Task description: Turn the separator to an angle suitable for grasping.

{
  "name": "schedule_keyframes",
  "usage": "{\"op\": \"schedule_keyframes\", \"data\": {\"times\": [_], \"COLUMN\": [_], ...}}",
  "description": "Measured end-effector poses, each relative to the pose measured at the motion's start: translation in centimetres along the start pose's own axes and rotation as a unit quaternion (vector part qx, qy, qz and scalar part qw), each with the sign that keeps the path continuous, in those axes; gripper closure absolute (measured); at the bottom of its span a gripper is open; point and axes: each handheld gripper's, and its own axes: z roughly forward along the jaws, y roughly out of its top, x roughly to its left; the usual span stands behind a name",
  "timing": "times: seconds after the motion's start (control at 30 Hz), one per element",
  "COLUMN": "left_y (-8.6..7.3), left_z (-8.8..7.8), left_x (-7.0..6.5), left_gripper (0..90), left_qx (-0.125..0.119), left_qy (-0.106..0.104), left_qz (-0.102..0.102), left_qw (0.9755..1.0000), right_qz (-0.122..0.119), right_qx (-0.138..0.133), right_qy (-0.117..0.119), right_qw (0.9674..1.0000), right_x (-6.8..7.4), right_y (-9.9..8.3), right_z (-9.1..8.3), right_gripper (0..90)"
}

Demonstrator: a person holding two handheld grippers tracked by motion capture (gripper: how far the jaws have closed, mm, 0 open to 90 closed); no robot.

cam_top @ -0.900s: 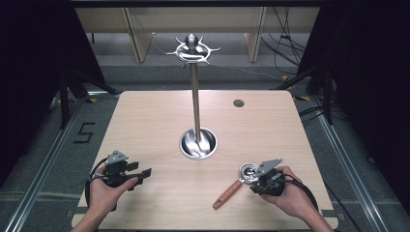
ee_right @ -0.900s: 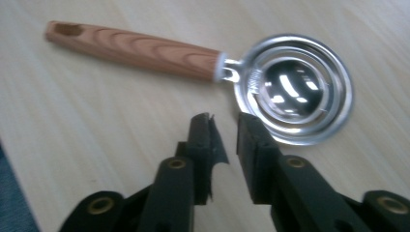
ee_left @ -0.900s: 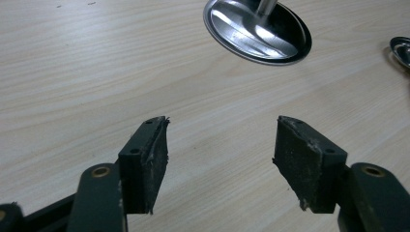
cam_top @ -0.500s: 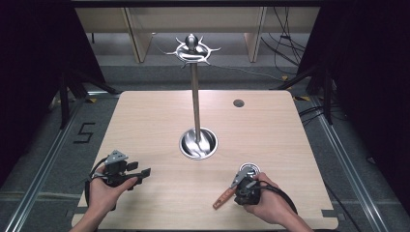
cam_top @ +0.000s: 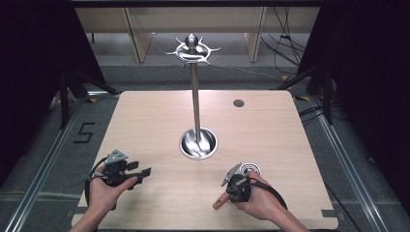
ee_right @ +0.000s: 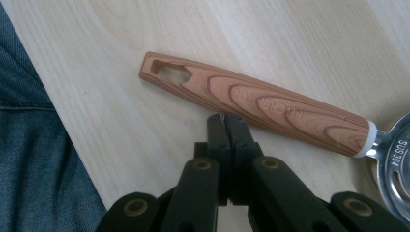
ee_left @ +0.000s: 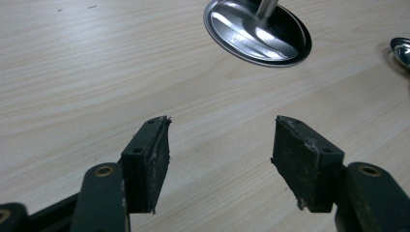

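A utensil with a wood-grain handle (ee_right: 251, 104) and a steel head (ee_right: 396, 164) lies flat on the table near its front right; the handle (cam_top: 220, 200) runs diagonally down from the head (cam_top: 250, 169). My right gripper (ee_right: 226, 118) is shut with nothing between its jaws, tips at the handle's near side; I cannot tell if they touch it. The right gripper (cam_top: 232, 191) sits over the handle in the high view. My left gripper (ee_left: 220, 145) is open and empty above bare wood, also seen as the left gripper (cam_top: 140, 173) at front left.
A tall steel stand with hooks at its top (cam_top: 192, 48) rises from a round base (cam_top: 198, 143) at the table's middle; that base (ee_left: 258, 31) is ahead of the left jaws. A small dark disc (cam_top: 238, 103) lies at back right. A denim-clad leg (ee_right: 29, 159) is past the table edge.
My right hand has swung left and toward the front edge, from beside the utensil's head to over its handle. The utensil and the left gripper have stayed put.
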Motion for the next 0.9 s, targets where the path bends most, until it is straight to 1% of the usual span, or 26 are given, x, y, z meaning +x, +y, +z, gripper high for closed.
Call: {"op": "schedule_keyframes", "data": {"times": [0.03, 0.07, 0.1, 0.13, 0.17, 0.2, 0.23, 0.27, 0.3, 0.37, 0.43, 0.47, 0.5, 0.53, 0.57, 0.6, 0.67, 0.7, 0.73, 0.77, 0.8, 0.87, 0.9], "left_y": [0.0, 0.0, 0.0, 0.0, 0.0, 0.0, 0.0, 0.0, 0.0, 0.0, 0.0, 0.0, 0.0, 0.0, 0.0, 0.0, 0.0, 0.0, 0.0, 0.0, 0.0, 0.0, 0.0], "left_z": [0.0, 0.1, 0.0, 0.1, -0.1, -0.1, -0.1, -0.1, 0.0, 0.0, 0.0, 0.0, 0.0, 0.0, 0.0, 0.0, -0.1, -0.1, -0.1, -0.1, 0.0, 0.0, -0.1], "left_x": [0.0, -0.1, -0.1, -0.1, 0.0, 0.0, 0.0, 0.0, -0.1, -0.1, -0.1, -0.1, -0.1, 0.0, 0.1, 0.1, 0.1, 0.0, 0.0, 0.0, -0.1, -0.1, 0.0], "left_gripper": [37.5, 37.5, 37.5, 37.5, 37.5, 37.5, 37.5, 37.5, 37.5, 37.5, 37.6, 37.6, 37.6, 37.6, 37.6, 37.7, 37.6, 37.7, 37.7, 37.7, 37.7, 37.7, 37.7], "left_qx": [-0.002, -0.008, -0.004, -0.010, -0.003, -0.003, -0.002, -0.002, -0.008, -0.012, -0.010, -0.010, -0.007, -0.007, -0.005, -0.005, -0.004, -0.004, -0.004, -0.005, -0.009, -0.010, -0.005], "left_qy": [0.002, 0.000, 0.002, 0.003, 0.003, 0.003, 0.003, 0.003, 0.001, 0.000, 0.004, 0.003, 0.003, 0.003, 0.002, 0.002, 0.005, 0.005, 0.005, 0.005, 0.005, 0.004, 0.005], "left_qz": [-0.003, -0.008, -0.007, -0.008, -0.001, -0.001, -0.001, -0.001, -0.006, -0.008, -0.008, -0.009, -0.005, -0.005, -0.002, -0.002, 0.000, -0.002, -0.002, 0.001, -0.005, -0.005, 0.002], "left_qw": [1.0000, 0.9999, 1.0000, 0.9999, 1.0000, 1.0000, 1.0000, 1.0000, 1.0000, 0.9999, 0.9999, 0.9999, 1.0000, 1.0000, 1.0000, 1.0000, 1.0000, 1.0000, 1.0000, 1.0000, 0.9999, 0.9999, 1.0000], "right_qz": [0.003, -0.001, -0.003, -0.001, -0.002, -0.002, -0.005, 0.003, 0.004, 0.003, 0.006, 0.005, 0.004, 0.004, 0.014, 0.014, 0.028, 0.033, 0.033, 0.039, 0.045, 0.048, 0.050], "right_qx": [0.002, 0.009, 0.011, 0.012, 0.010, 0.010, 0.010, 0.010, 0.012, 0.011, 0.013, 0.013, 0.012, 0.012, 0.010, 0.010, 0.009, 0.004, 0.004, 0.000, -0.001, -0.007, -0.008], "right_qy": [0.001, 0.003, 0.003, 0.001, 0.002, 0.002, 0.002, -0.001, -0.003, -0.001, -0.002, -0.004, -0.006, -0.006, -0.007, -0.007, -0.010, -0.012, -0.012, -0.012, -0.012, -0.014, -0.016], "right_qw": [1.0000, 1.0000, 0.9999, 0.9999, 0.9999, 0.9999, 0.9999, 0.9999, 0.9999, 0.9999, 0.9999, 0.9999, 0.9999, 0.9999, 0.9998, 0.9998, 0.9995, 0.9994, 0.9994, 0.9992, 0.9989, 0.9987, 0.9986], "right_x": [-0.1, -0.3, -0.4, -0.4, -0.4, -0.4, -0.7, -0.7, -0.8, -0.9, -1.0, -1.0, -1.1, -1.1, -1.2, -1.2, -1.4, -1.8, -1.8, -2.0, -2.1, -2.6, -2.8], "right_y": [0.1, 0.3, 0.4, 0.6, 0.7, 0.7, 1.1, 1.2, 1.4, 1.5, 1.8, 2.0, 2.4, 2.4, 2.8, 2.8, 3.2, 3.6, 3.6, 3.8, 4.0, 4.3, 4.4], "right_z": [0.1, 0.2, 0.2, 0.2, 0.3, 0.3, 0.4, 0.4, 0.5, 0.6, 0.7, 0.9, 1.1, 1.1, 1.4, 1.4, 1.6, 1.8, 1.8, 1.9, 1.9, 2.1, 2.1], "right_gripper": [90.0, 90.0, 90.0, 90.0, 90.0, 90.0, 90.0, 90.0, 90.0, 90.0, 90.0, 90.0, 90.0, 90.0, 90.0, 90.0, 90.0, 90.0, 90.0, 90.0, 90.0, 90.0, 90.0]}}
